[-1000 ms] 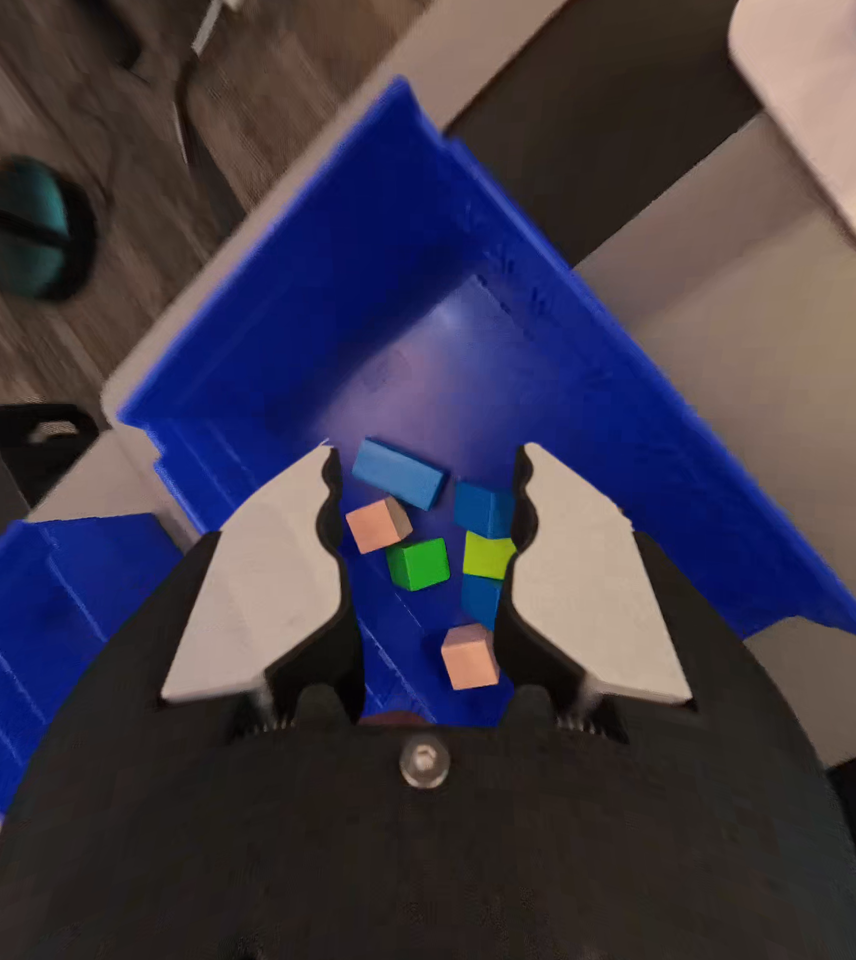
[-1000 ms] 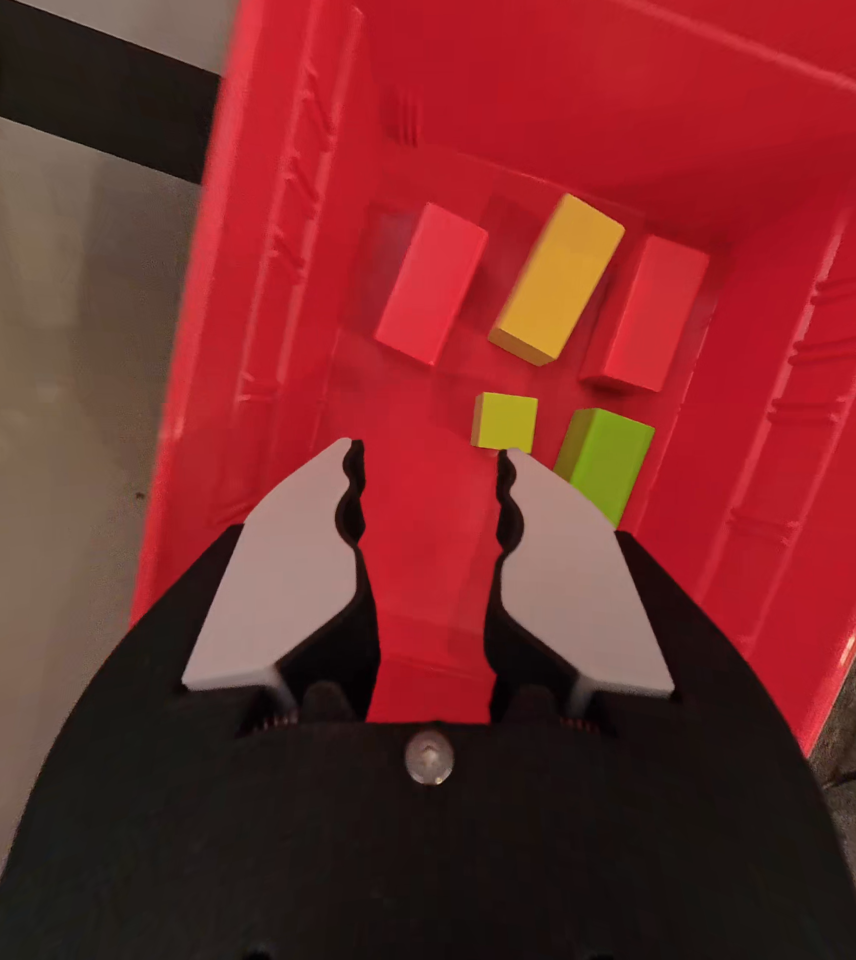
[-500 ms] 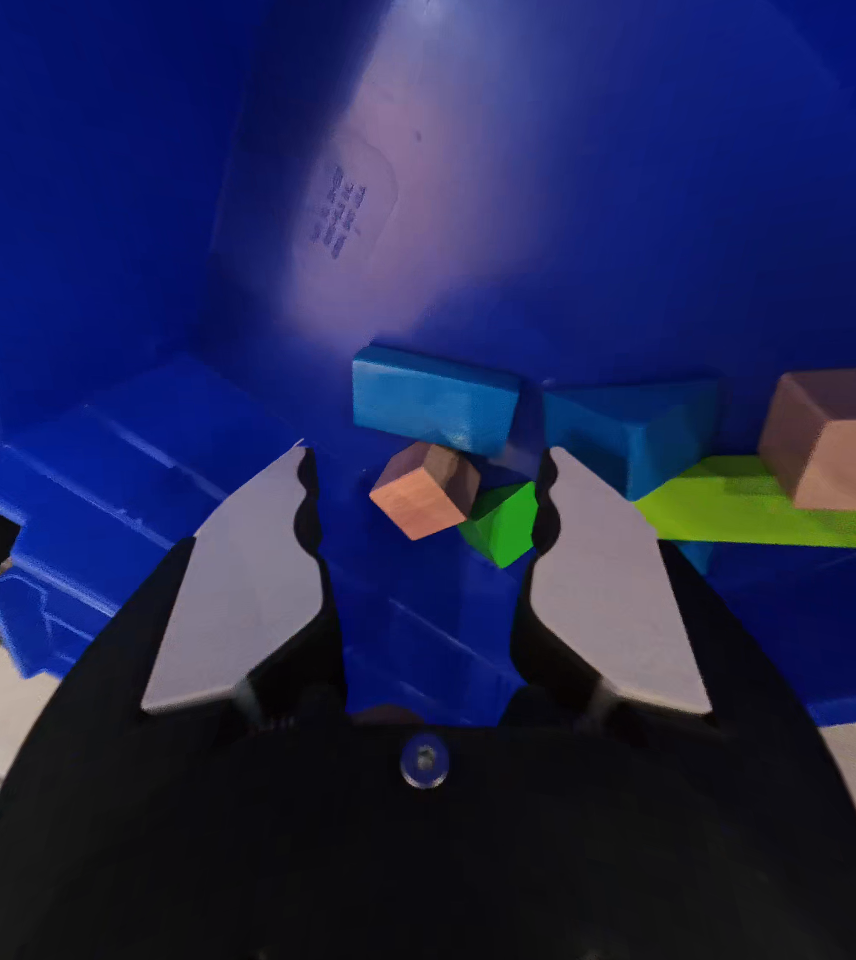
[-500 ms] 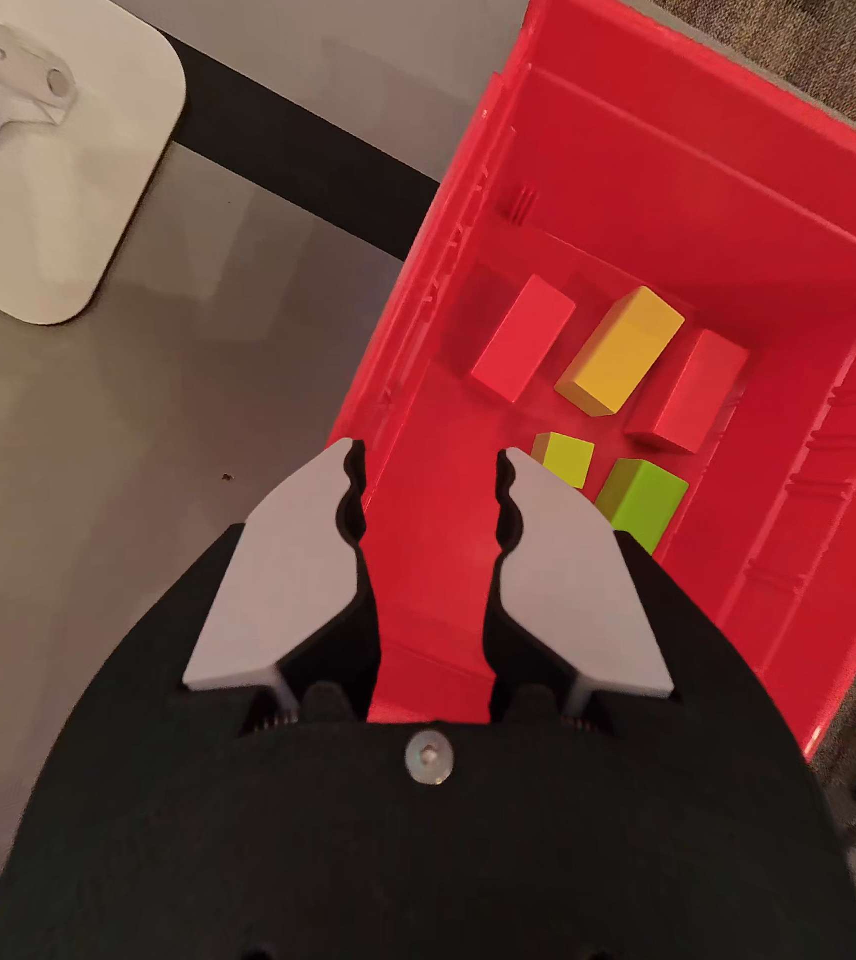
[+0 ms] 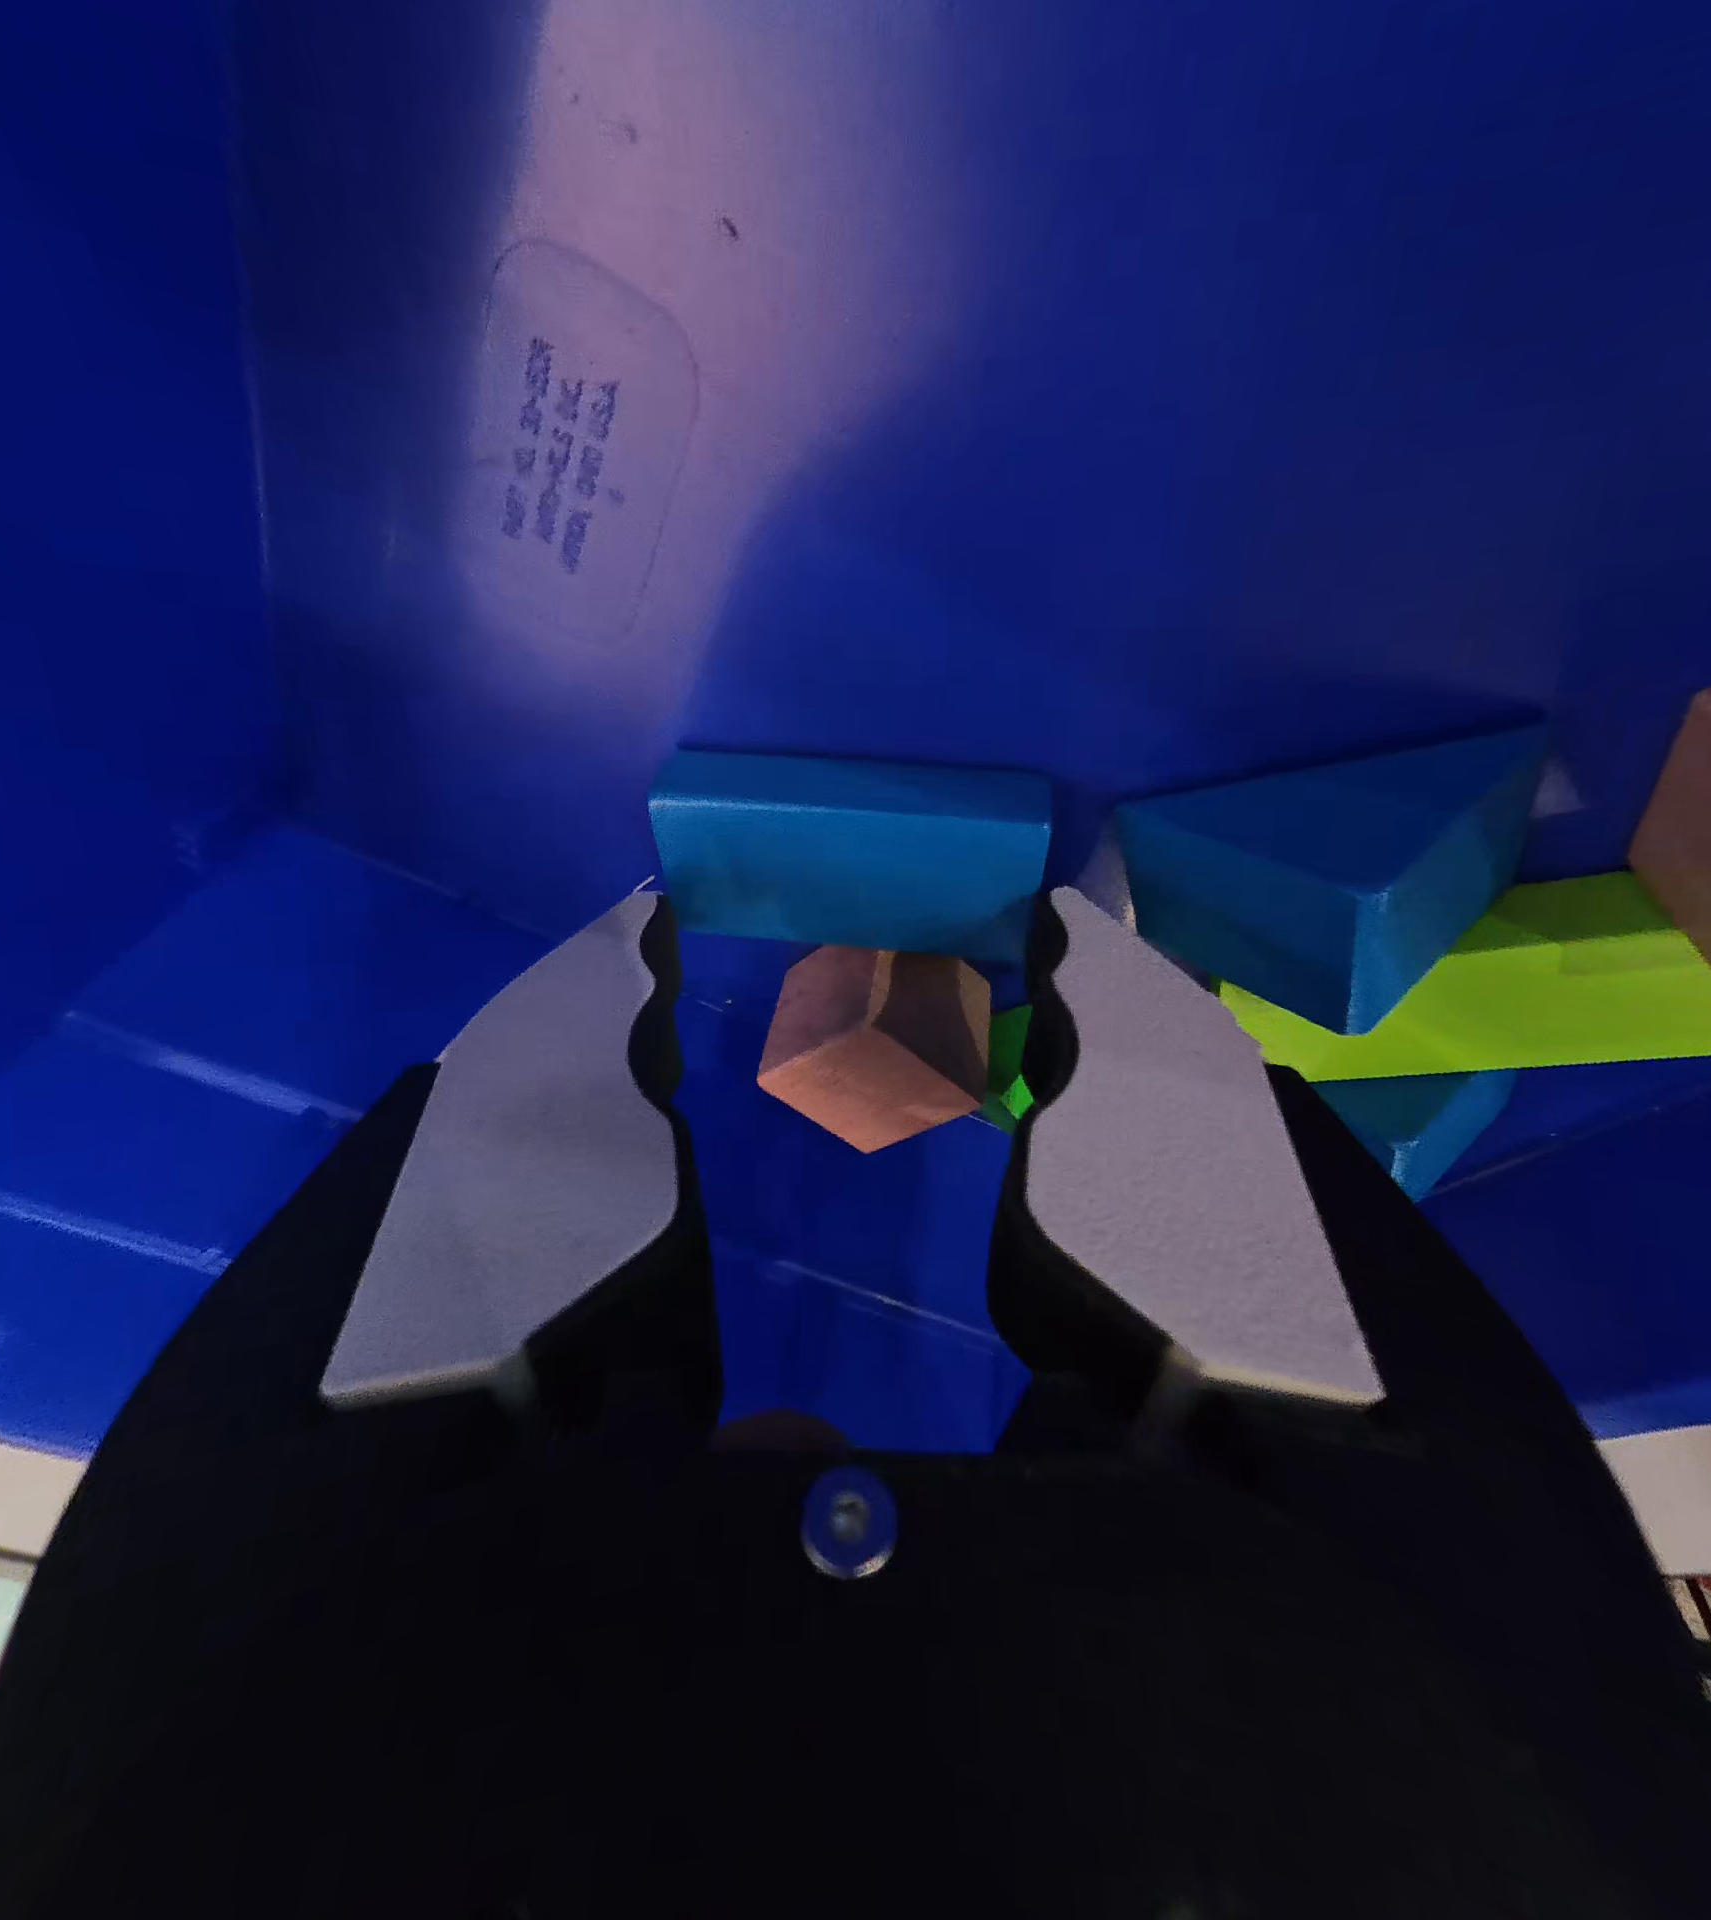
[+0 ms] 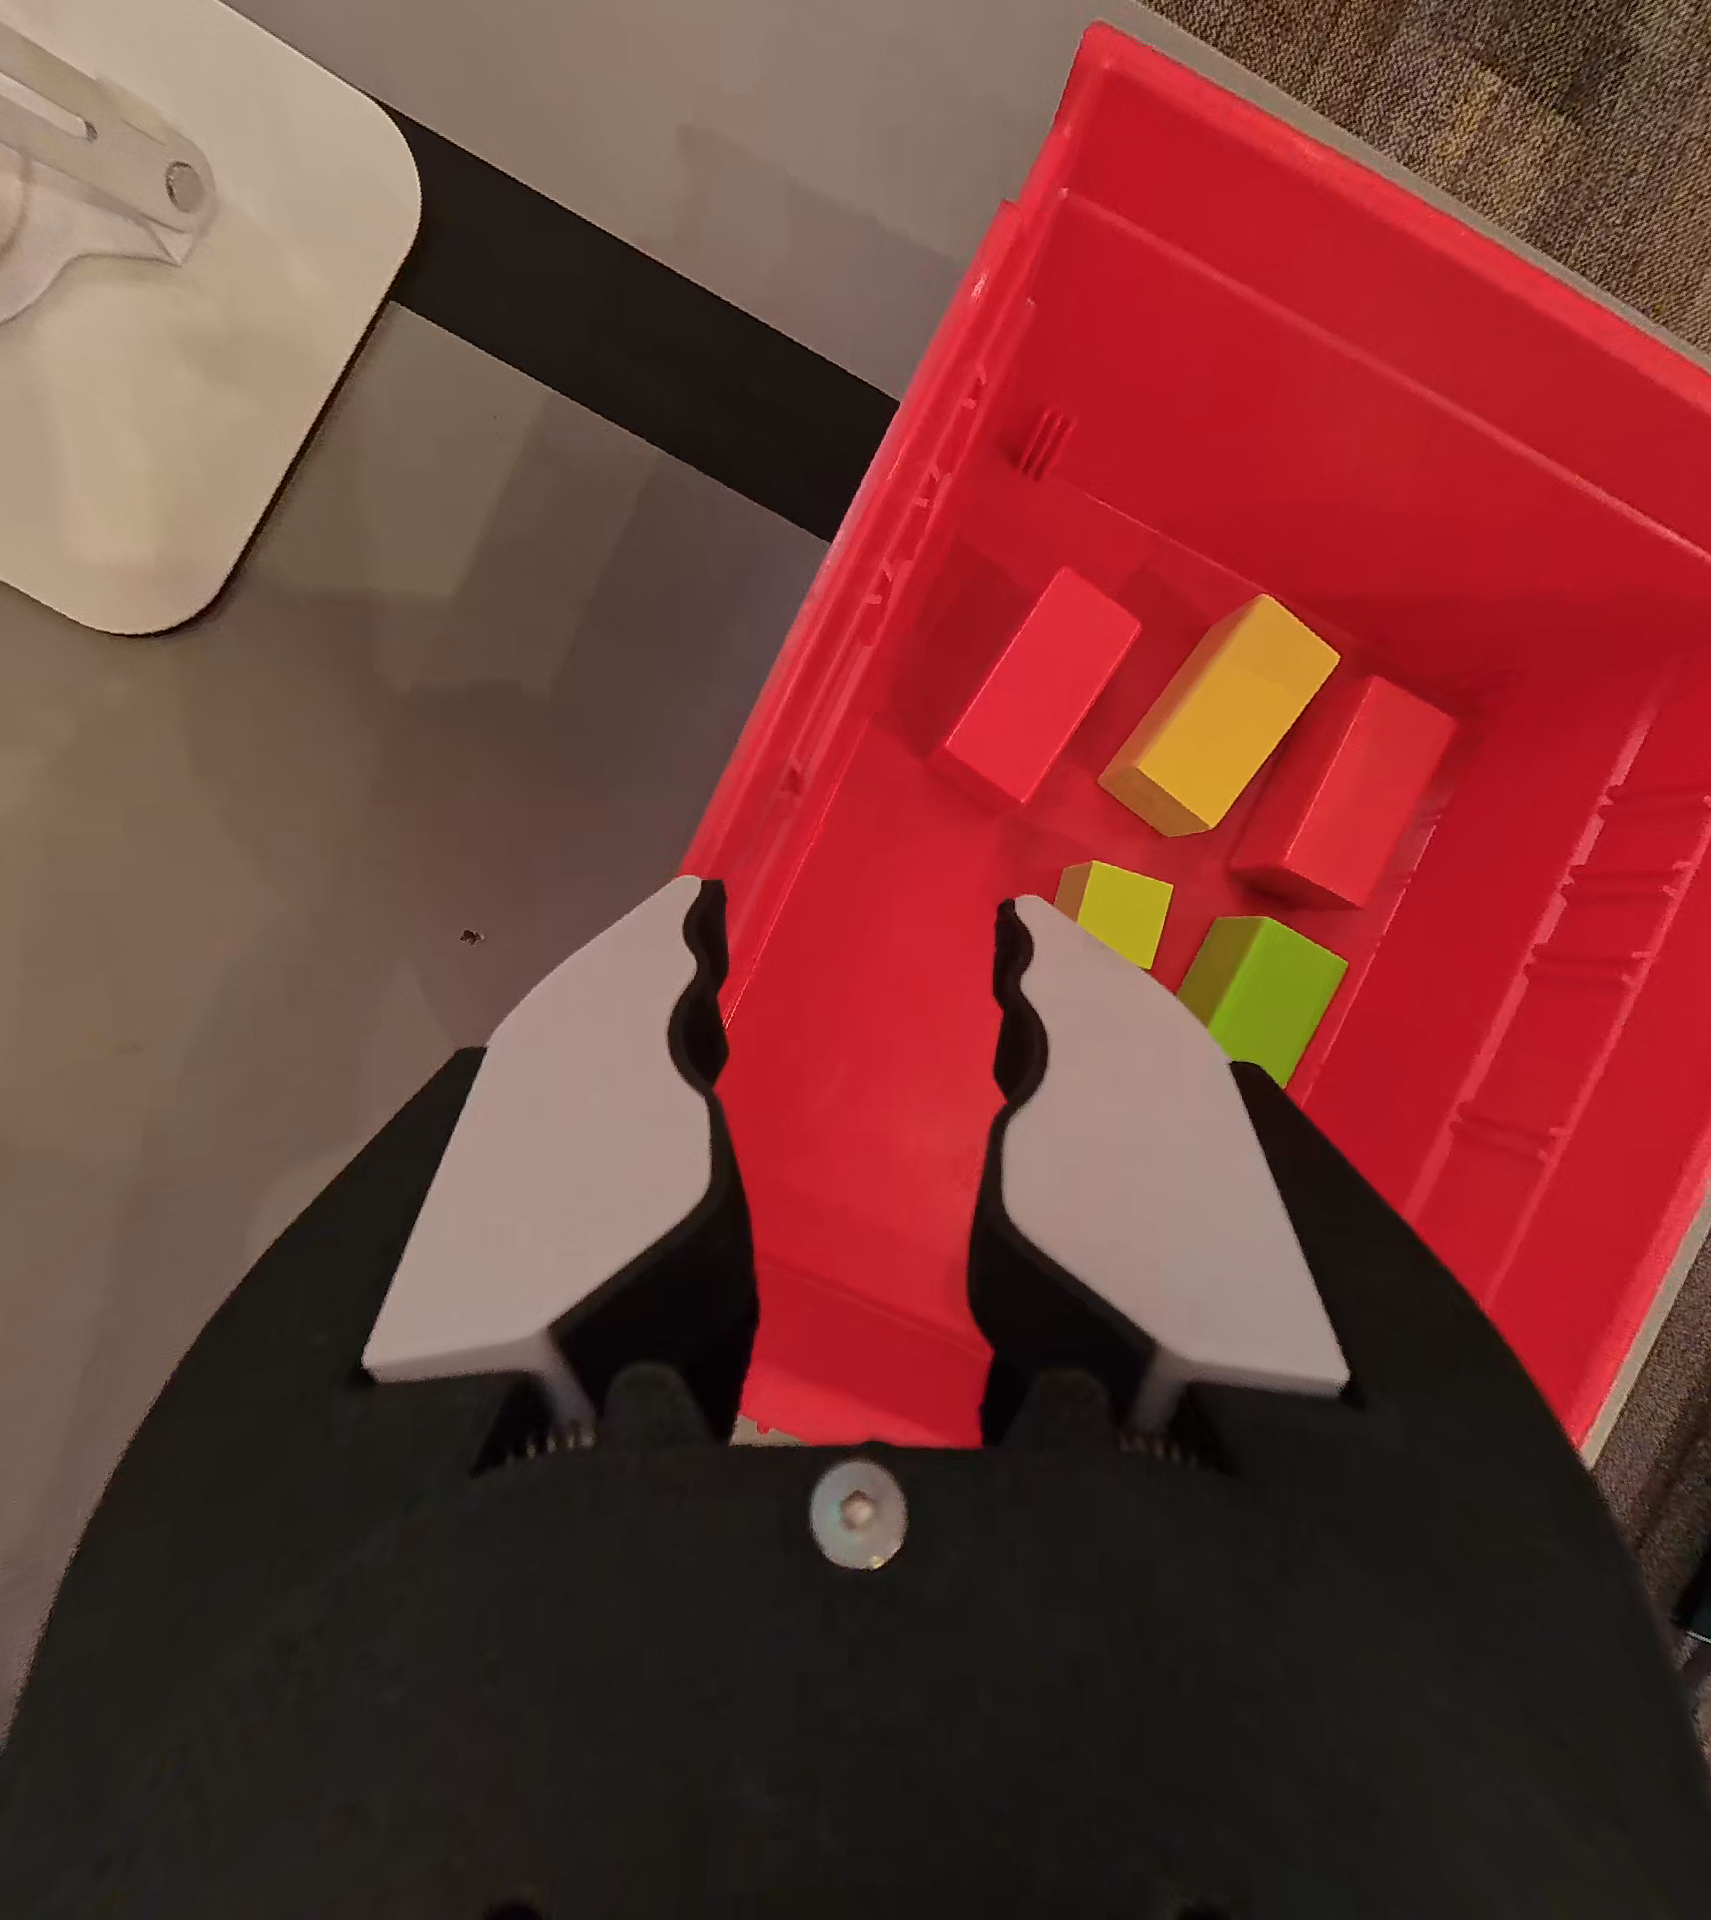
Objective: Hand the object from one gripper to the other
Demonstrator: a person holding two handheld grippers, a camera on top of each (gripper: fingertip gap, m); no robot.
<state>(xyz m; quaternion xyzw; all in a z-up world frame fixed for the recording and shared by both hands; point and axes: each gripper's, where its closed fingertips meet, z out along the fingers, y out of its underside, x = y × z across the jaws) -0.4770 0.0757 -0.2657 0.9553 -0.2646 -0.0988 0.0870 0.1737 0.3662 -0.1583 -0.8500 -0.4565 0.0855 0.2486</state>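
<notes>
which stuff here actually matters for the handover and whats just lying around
Belongs to the job:
- left gripper, open, inside the blue bin
- pink cube between its fingers, not gripped
- blue block just beyond its tips
- right gripper, open and empty, over the red bin

Just lying about:
- white stand base
- blocks in the red bin, such as the yellow block

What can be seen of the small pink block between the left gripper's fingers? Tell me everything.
The small pink block is a matte, cube-like piece, looking like painted wood, its faces salmon pink to shadowed brown. It sits turned corner-on to the camera on the blue bin's floor, just below a blue block and against a green block on its right. It lies between the left gripper's open fingers, with a clear gap on the left side; nothing grips it.
</notes>
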